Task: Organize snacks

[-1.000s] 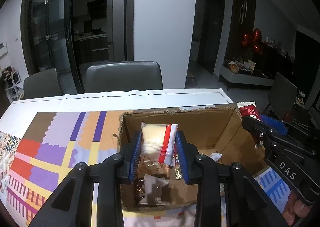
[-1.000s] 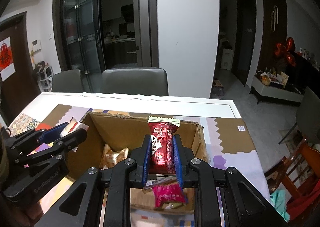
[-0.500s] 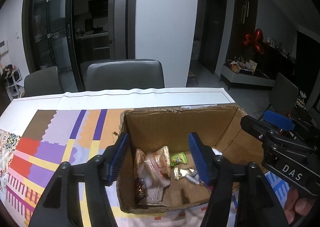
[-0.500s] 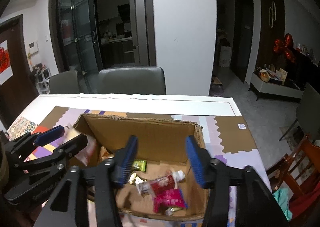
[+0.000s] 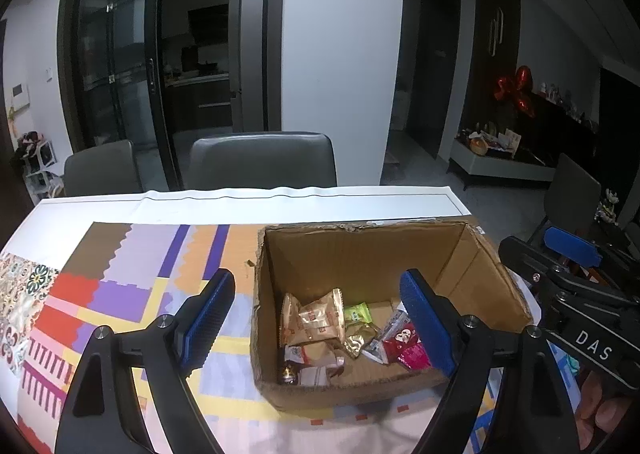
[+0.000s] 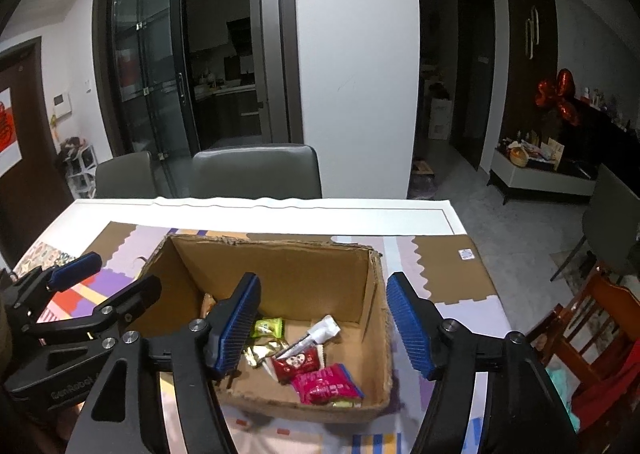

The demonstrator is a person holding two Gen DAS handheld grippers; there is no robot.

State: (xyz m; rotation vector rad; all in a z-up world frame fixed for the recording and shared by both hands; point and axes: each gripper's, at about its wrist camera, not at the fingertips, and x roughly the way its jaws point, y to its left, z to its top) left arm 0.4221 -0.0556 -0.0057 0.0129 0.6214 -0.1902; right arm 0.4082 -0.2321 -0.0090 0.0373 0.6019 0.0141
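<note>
**Over the box, both grippers empty**

Above the cardboard box near the table's right edge, the left gripper and right gripper hang wide apart, holding nothing. Snack packets lie on the box floor — beige ones toward its left wall, a red one near the front-right corner, closer to the right gripper.

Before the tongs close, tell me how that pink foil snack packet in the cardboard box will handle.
The pink foil snack packet is probably light and floppy: thin and flat. Its glossy, crinkled wrapper could slip. Lying flat, it shouldn't roll.
</note>
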